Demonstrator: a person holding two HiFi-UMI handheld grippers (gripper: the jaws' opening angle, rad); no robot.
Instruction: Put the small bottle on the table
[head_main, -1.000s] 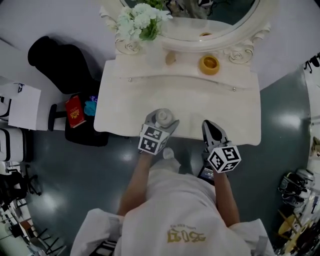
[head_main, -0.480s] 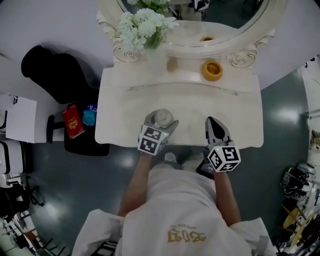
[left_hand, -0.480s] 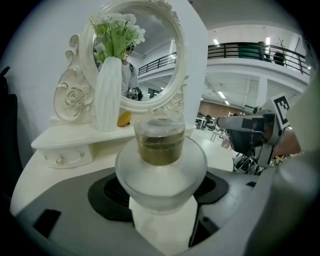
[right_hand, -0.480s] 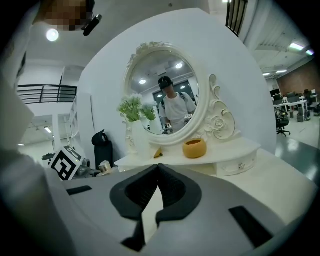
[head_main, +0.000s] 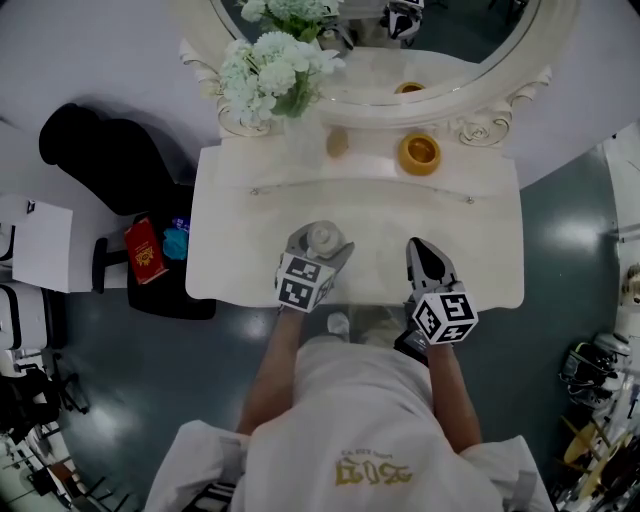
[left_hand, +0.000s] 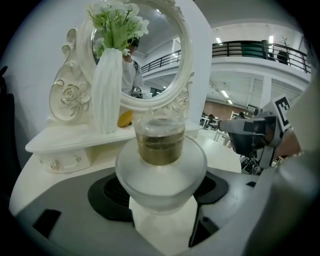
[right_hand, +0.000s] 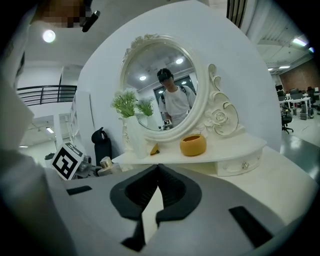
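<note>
A small frosted-glass bottle (head_main: 324, 239) with a clear cap over a gold collar (left_hand: 161, 145) sits between the jaws of my left gripper (head_main: 322, 247), which is shut on it. It hangs over the near part of the white dressing table (head_main: 250, 250); whether its base touches the top is hidden. In the right gripper view the bottle (right_hand: 106, 163) shows small at the left. My right gripper (head_main: 425, 259) hovers over the table's near right part, shut with its jaw tips together and nothing in them (right_hand: 158, 169).
At the back stand a round ornate mirror (head_main: 460, 70), a white vase of pale flowers (head_main: 270, 75), a yellow bowl (head_main: 419, 153) and a small yellow thing (head_main: 338, 143). A black chair (head_main: 110, 150) and a red book (head_main: 143, 247) lie left of the table.
The view has shifted slightly, so the table sits a bit lower in frame. Both grippers hold nearly the same place over the near edge, the left still holding the bottle.
</note>
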